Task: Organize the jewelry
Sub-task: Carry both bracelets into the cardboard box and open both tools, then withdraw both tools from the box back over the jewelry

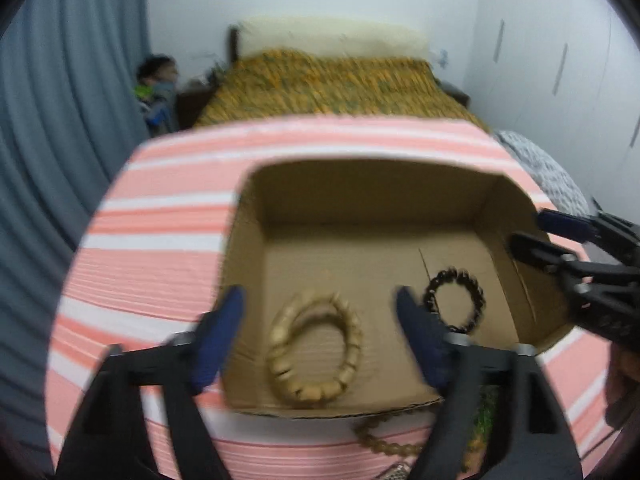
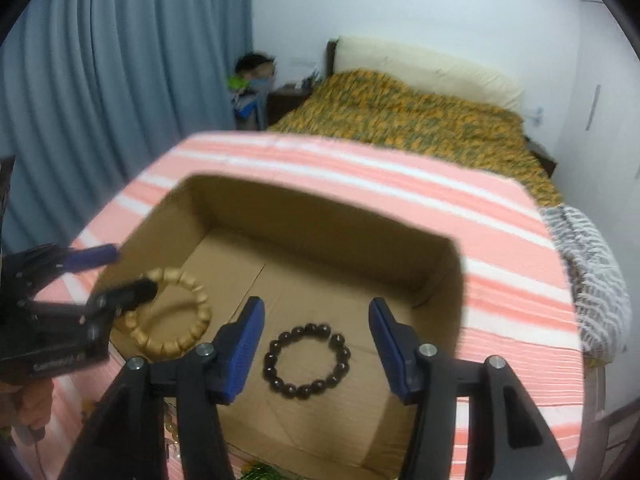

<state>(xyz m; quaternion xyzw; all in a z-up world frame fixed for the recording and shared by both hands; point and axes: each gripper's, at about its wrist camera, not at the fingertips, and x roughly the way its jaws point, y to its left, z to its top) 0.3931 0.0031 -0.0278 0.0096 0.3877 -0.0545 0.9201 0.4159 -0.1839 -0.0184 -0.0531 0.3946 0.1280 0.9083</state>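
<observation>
An open cardboard box [image 1: 496, 216] [image 2: 320, 216] stands on a pink-and-white striped cloth. Inside lie a tan wooden bead bracelet [image 1: 316, 350] [image 2: 176, 312] and a dark bead bracelet [image 1: 456, 300] [image 2: 306, 364]. My left gripper [image 1: 320, 320] is open and empty, over the tan bracelet; it also shows in the right wrist view [image 2: 124, 272]. My right gripper [image 2: 316, 328] is open and empty, its fingers either side of the dark bracelet; it also shows in the left wrist view [image 1: 532, 232] at the box's right wall.
More beaded jewelry [image 1: 384, 440] lies on the striped cloth [image 1: 152, 264] just in front of the box, with something green [image 1: 486, 412] beside it. Behind are a bed with a yellow patterned cover [image 2: 420, 120], blue curtains [image 2: 120, 80] and a grey knit cloth [image 2: 592, 280].
</observation>
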